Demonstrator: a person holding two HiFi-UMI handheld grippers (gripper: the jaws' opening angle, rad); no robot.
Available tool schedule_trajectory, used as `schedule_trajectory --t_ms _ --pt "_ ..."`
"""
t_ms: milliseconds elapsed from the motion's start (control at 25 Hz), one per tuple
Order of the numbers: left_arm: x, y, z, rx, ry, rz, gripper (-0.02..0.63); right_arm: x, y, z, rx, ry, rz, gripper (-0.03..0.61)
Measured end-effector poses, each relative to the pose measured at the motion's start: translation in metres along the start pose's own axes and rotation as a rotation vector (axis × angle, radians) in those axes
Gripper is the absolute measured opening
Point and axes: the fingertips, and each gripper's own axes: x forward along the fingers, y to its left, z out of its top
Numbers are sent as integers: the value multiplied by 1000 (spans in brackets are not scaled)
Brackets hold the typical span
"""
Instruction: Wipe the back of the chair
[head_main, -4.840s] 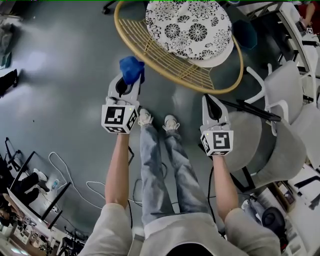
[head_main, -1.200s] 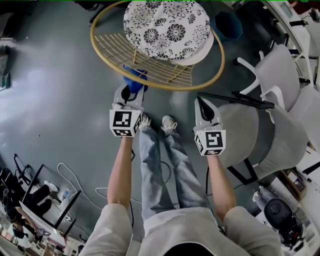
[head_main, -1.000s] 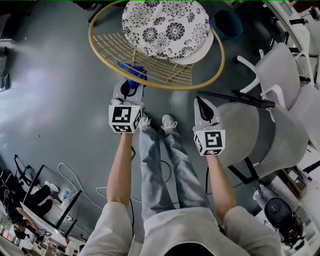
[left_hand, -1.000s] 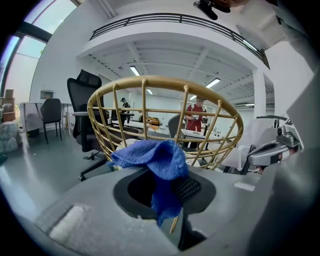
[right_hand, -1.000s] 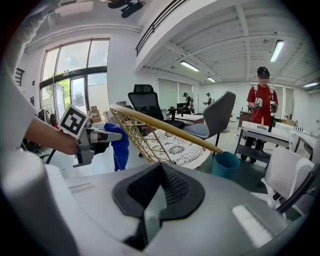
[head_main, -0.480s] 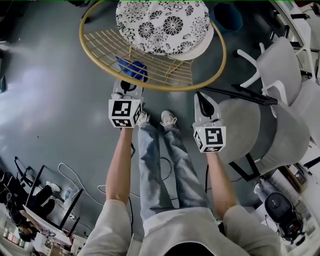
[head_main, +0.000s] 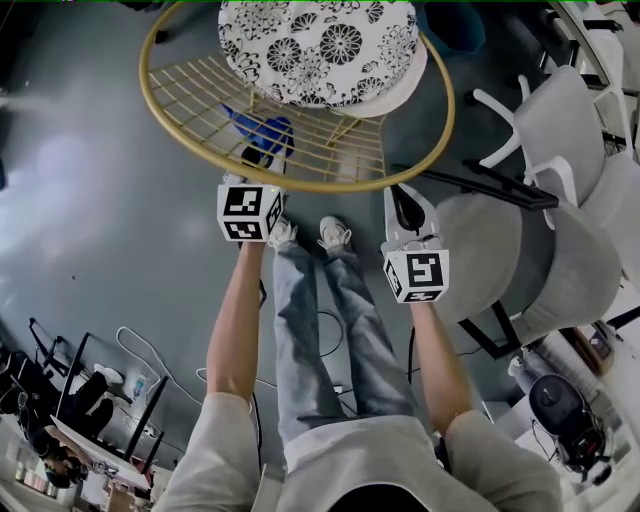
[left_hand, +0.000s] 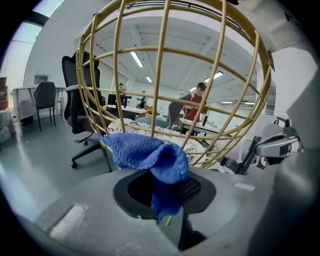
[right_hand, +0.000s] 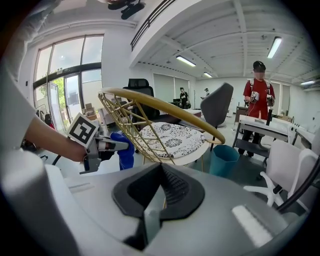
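Left gripper: jaws clamped on a blue cloth, with the bunched upper part spilling out above the jaw tips. The cloth lies against the gold wire back of the chair, on the near side of the bars, low on the left part of the back. The left gripper view looks through the bars to the patterned seat cushion on the far side. Right gripper: jaws together, nothing between them. It is held just right of the person's legs, near the right end of the chair's gold rim; cannot tell whether it touches the rim. Right gripper view shows the rim sweeping across, with the left gripper and the cloth at the bars to the left. Grey office chairs stand on the right, on the grey floor. A teal bin sits beyond the cushion.
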Motion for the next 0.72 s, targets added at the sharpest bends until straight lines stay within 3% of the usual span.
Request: schedule_trajectory --t_ms 440,720 --pt "33 11 -27 -5 81 5 80 10 1 3 -7 3 18 0" --pt "23 16 -34 -24 89 13 80 8 5 2 -13 2 29 0"
